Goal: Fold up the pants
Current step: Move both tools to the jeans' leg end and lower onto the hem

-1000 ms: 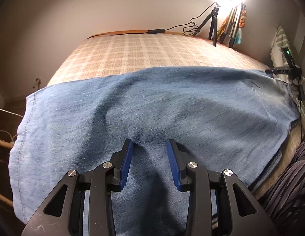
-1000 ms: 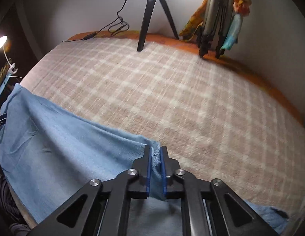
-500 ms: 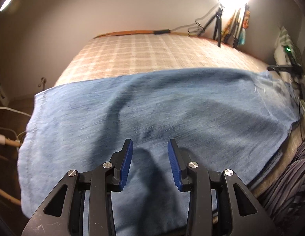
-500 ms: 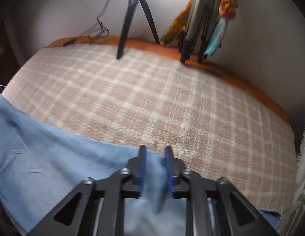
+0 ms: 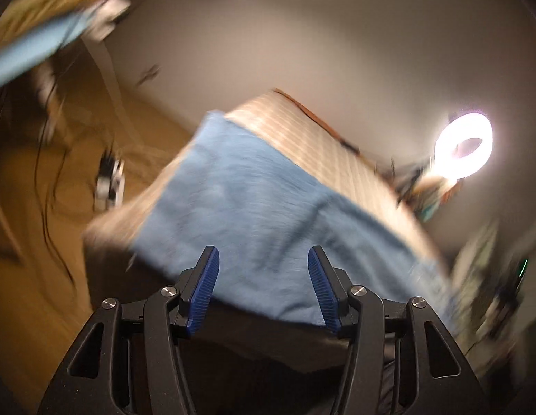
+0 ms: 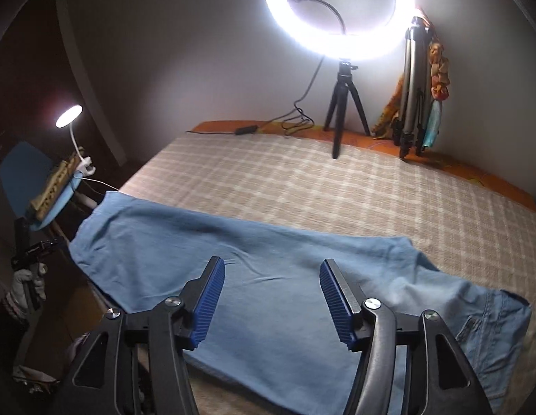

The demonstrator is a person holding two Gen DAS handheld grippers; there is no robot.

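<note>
Light blue denim pants (image 6: 268, 276) lie flat and lengthwise along the near edge of a bed with a beige checked cover (image 6: 337, 186); the waist with a pocket is at the right (image 6: 489, 318). My right gripper (image 6: 269, 301) is open and empty, held above the middle of the pants. My left gripper (image 5: 262, 288) is open and empty, raised off the pants (image 5: 254, 214), which show blurred and tilted in the left wrist view.
A lit ring light (image 6: 340, 10) on a small black tripod (image 6: 344, 110) stands at the bed's far side, next to a folded tripod (image 6: 414, 93) with cloths. A small lamp (image 6: 69, 117) and a blue chair (image 6: 22, 173) are at the left. Cables lie on the floor (image 5: 53, 159).
The right gripper let go of the pants' edge, opened wide and pulled back above them. The left gripper lifted away and swung left; its view is now blurred and tilted.
</note>
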